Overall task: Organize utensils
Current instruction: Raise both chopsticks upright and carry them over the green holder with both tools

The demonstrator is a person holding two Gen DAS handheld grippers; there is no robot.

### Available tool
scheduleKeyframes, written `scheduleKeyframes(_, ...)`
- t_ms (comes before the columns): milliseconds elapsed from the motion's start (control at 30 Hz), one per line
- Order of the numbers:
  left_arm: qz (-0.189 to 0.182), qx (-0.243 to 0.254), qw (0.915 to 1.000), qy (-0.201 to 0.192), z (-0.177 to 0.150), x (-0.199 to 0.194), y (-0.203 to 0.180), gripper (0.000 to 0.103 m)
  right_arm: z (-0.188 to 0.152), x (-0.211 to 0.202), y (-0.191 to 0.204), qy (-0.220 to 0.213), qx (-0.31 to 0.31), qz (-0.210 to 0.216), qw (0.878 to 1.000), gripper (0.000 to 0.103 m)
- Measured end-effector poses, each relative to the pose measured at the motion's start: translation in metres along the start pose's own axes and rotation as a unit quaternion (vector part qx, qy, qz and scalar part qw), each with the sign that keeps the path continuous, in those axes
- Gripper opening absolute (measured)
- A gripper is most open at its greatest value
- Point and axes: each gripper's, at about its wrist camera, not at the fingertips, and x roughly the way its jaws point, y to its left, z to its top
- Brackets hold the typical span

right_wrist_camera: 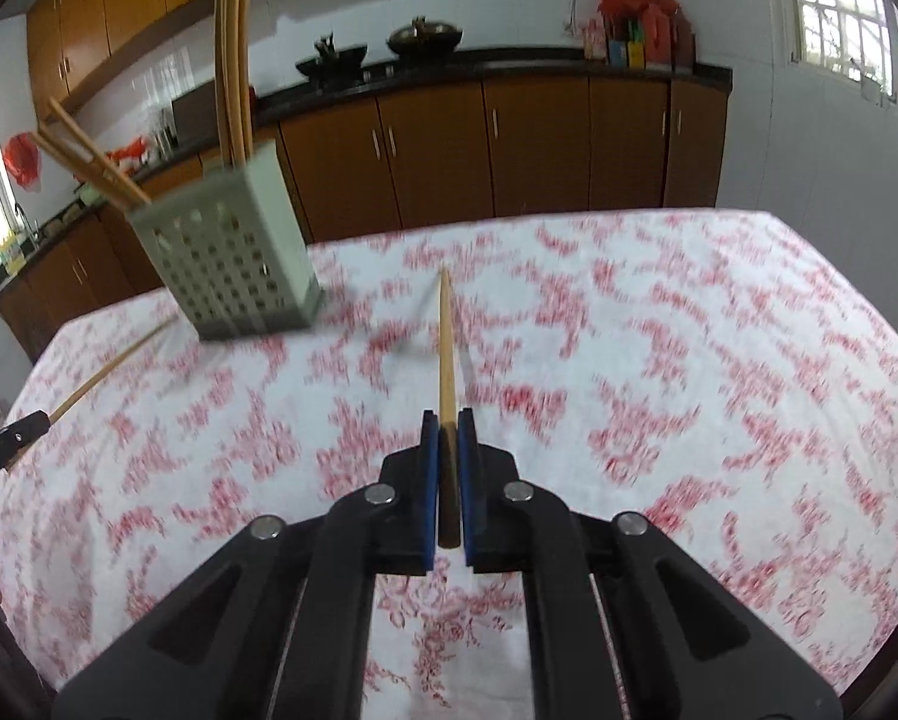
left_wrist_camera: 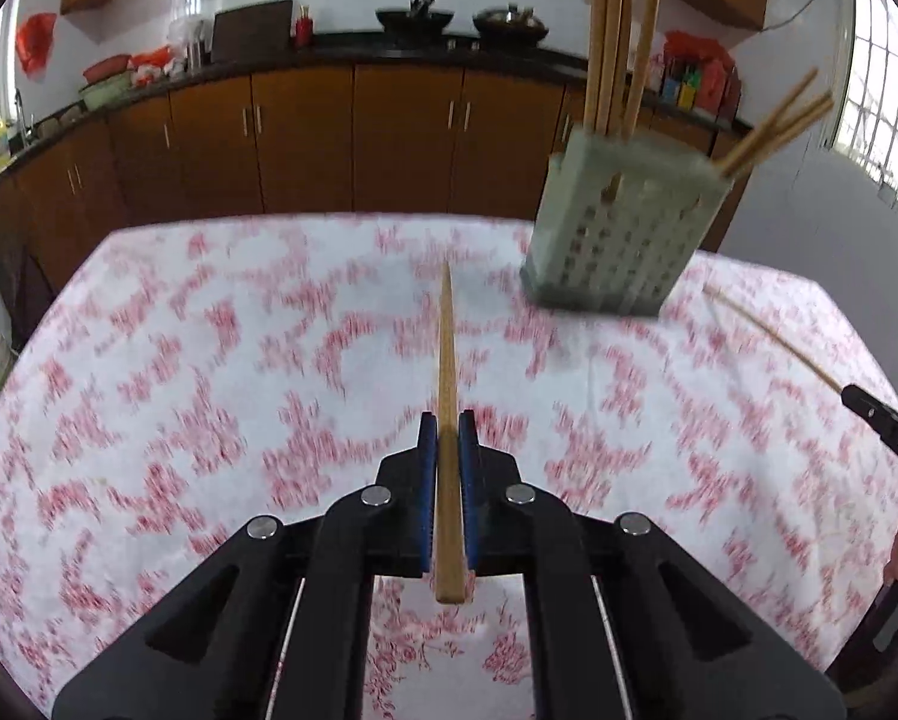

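Between the blue pads of my left gripper a wooden chopstick is clamped, running straight ahead with its thin tip out over the cloth, and my right gripper is closed the same way on a second chopstick. The green perforated holder stands ahead and to the right of my left gripper, ahead and to the left of my right one, already bristling with upright and leaning chopsticks. I see trouble in a few places. Each stick is pinched near its thick end, so the long free length could swing or pivot between the pads if I tilt too fast, and a slim round stick can slip out altogether. The two free tips both have to reach the same holder, so they may cross or knock each other on the way. The sticks leaning out of the holder could block the opening, and a hard poke at the rim might tip what looks like a light plastic holder. The surface wears a white cloth with red flowers, soft enough to bunch if a tip drags. Beyond it lie brown wooden cabinets, a dark counter with woks, red bags, and a barred window off to my right gripper's right.
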Motion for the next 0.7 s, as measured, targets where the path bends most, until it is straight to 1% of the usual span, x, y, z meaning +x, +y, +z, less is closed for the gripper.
scheduleKeyframes(267, -0.011, -0.018, 0.9969, -0.076, 0.034, -0.032, 0.002, 0.008, 0.031, -0.027, -0.001, -0.062, 0.008, 0.01, 0.998, 0.007)
scheduleKeyframes(433, -0.015, -0.023, 0.9937, -0.109, 0.049, -0.046, 0.003, 0.008, 0.047, -0.042, 0.001, -0.095, 0.009, 0.017, 0.995, 0.007)
scheduleKeyframes(533, -0.014, -0.022, 0.9927, -0.118, 0.054, -0.049, 0.001, 0.008, 0.057, -0.047, 0.003, -0.108, 0.011, 0.02, 0.994, 0.007)
scheduleKeyframes(700, -0.013, -0.017, 0.9915, -0.128, 0.061, -0.052, -0.001, 0.008, 0.068, -0.05, 0.009, -0.117, 0.013, 0.027, 0.993, 0.007)
